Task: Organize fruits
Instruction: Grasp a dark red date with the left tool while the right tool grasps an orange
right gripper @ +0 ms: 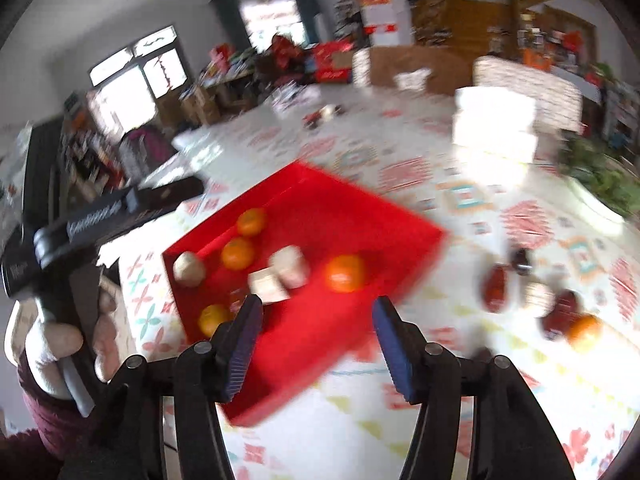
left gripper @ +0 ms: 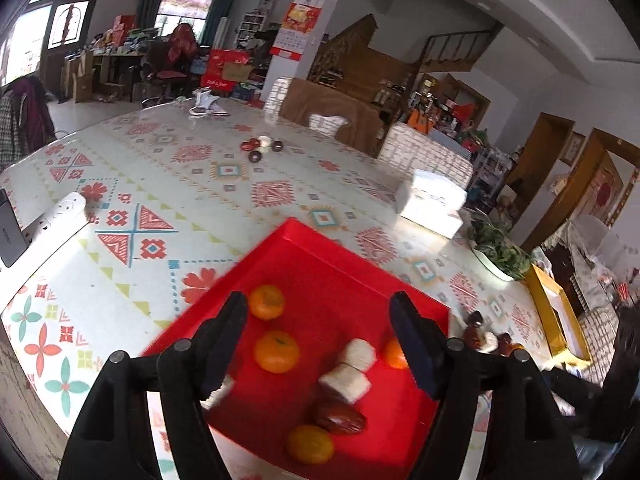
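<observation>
A red tray (left gripper: 320, 264) lies on the patterned table and holds several oranges (left gripper: 276, 351), white cylinder pieces (left gripper: 345, 382) and a dark red date (left gripper: 340, 418). My left gripper (left gripper: 320, 340) is open and empty, hovering just above the tray. In the right wrist view the red tray (right gripper: 400, 256) shows with an orange (right gripper: 345, 273) inside. My right gripper (right gripper: 316, 344) is open and empty over the tray's near edge. Loose red dates (right gripper: 495, 288) and an orange (right gripper: 585, 330) lie on the table to the tray's right.
A white tissue box (left gripper: 430, 202) and a bowl of greens (left gripper: 498, 250) stand at the right. A small cluster of fruit (left gripper: 262, 147) lies far back. A white power strip (left gripper: 56, 220) lies at the left edge. A yellow tray (left gripper: 558, 312) sits at far right.
</observation>
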The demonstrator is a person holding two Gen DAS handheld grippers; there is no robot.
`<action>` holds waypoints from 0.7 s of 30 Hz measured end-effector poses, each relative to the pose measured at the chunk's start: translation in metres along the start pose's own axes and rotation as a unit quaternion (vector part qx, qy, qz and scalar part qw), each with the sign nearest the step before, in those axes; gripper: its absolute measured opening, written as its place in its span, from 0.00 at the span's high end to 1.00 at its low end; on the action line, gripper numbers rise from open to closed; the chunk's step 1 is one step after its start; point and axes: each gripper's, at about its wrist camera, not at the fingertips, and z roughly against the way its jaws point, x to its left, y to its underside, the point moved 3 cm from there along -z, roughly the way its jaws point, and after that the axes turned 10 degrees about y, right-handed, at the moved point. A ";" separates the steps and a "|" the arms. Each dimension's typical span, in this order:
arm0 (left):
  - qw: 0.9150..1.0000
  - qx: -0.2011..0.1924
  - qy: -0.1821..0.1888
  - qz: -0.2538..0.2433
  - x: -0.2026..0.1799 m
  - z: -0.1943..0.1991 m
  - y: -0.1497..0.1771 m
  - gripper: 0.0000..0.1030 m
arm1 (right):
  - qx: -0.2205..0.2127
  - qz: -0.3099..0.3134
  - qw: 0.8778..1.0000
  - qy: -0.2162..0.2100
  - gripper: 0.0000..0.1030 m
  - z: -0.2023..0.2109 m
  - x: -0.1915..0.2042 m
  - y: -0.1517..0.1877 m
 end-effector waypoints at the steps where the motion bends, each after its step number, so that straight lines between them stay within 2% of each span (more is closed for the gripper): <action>1: 1.000 0.000 0.003 -0.006 -0.008 0.001 0.002 0.27 | -0.009 -0.014 1.000 0.010 0.34 0.009 -0.015 0.001; 6: 0.999 0.012 0.030 -0.039 -0.049 -0.006 0.013 0.25 | -0.034 -0.087 0.994 0.064 0.31 0.044 -0.096 0.008; 10: 0.995 0.047 0.054 -0.068 -0.085 -0.026 0.033 0.25 | -0.024 -0.120 0.988 0.094 0.31 0.053 -0.142 0.025; 16: 0.986 0.101 0.080 -0.104 -0.124 -0.055 0.063 0.25 | 0.004 -0.142 0.985 0.103 0.31 0.032 -0.173 0.039; 21: 0.983 0.117 0.080 -0.117 -0.139 -0.068 0.071 0.25 | 0.018 -0.138 0.982 0.124 0.31 0.012 -0.188 0.036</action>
